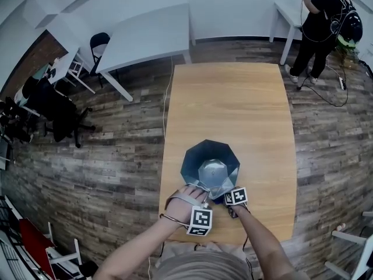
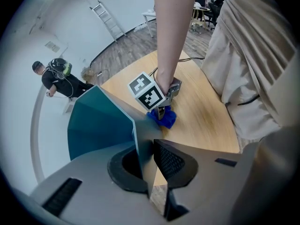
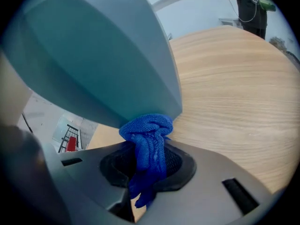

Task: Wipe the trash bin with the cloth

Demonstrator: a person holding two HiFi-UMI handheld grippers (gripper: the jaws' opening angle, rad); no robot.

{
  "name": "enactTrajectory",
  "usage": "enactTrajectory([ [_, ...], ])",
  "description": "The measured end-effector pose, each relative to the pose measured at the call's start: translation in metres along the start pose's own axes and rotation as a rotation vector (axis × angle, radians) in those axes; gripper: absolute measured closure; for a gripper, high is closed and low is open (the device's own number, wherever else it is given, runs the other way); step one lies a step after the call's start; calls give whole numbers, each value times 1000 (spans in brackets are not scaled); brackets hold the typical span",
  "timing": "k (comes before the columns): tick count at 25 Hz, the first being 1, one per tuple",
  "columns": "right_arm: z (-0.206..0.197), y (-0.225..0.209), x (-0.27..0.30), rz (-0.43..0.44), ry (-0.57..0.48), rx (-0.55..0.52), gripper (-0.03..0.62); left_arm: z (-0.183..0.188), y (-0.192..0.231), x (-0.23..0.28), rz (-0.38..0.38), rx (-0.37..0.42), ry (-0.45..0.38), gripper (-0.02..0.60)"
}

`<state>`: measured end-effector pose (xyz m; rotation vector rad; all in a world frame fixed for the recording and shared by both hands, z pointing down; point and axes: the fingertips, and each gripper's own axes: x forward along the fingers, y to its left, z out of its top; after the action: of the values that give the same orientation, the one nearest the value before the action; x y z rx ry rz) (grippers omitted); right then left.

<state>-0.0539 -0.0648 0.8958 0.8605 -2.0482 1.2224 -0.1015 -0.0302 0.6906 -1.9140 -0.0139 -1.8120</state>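
A teal faceted trash bin stands open-topped near the front edge of the wooden table. My left gripper is shut on the bin's near rim; in the left gripper view the bin's thin wall runs between the two pads of that left gripper. My right gripper sits low at the bin's near right side, shut on a bunched blue cloth. The cloth presses against the bin's outer wall just above the tabletop. From the left gripper view I see the cloth under the right gripper.
A person stands by a white table at the back right, with cables on the floor nearby. Another white table and dark chairs stand to the left. A ladder leans on the far wall.
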Motion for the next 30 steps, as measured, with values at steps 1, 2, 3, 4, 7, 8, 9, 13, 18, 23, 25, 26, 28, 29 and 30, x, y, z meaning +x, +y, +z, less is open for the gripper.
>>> enactTrajectory([
  [1,-1,-2,3,1,3,3,519,0,0,0,0,-2,-4,532],
  [2,-1,-2,4,2,4,2,519,0,-1,0,0,-5,-8,532],
  [3,0,-1,5,2,5,0,519,-1,-1,0,-1,-9,-12,532],
  [4,1,0,5,2,6,-4,519,-2,-1,0,-2,-12,-16,532],
  [7,2,2,1,-8,8,-10,519,-3,0,2,-1,-17,-23,532],
  [8,3,3,-4,-12,5,-10,519,-3,0,2,-1,-20,-25,532],
  [9,4,6,-10,-13,-2,-11,519,-4,-1,2,0,-24,-25,532],
  [13,11,22,-47,11,-60,-49,519,-4,-2,2,-4,-53,-10,532],
  [18,21,46,-107,63,-156,-87,519,2,1,3,-33,-153,2,534],
  [23,37,74,-164,94,-257,-87,519,13,6,2,-57,-252,15,535],
  [25,42,83,-181,101,-286,-90,519,19,9,2,-62,-296,12,535],
  [26,44,87,-188,103,-297,-94,519,22,10,2,-63,-318,8,535],
  [28,47,96,-201,107,-316,-102,519,28,12,2,-66,-358,0,537],
  [29,49,101,-206,111,-325,-106,519,30,14,1,-68,-374,-5,537],
  [30,51,105,-210,118,-333,-110,519,33,15,1,-70,-388,-9,538],
])
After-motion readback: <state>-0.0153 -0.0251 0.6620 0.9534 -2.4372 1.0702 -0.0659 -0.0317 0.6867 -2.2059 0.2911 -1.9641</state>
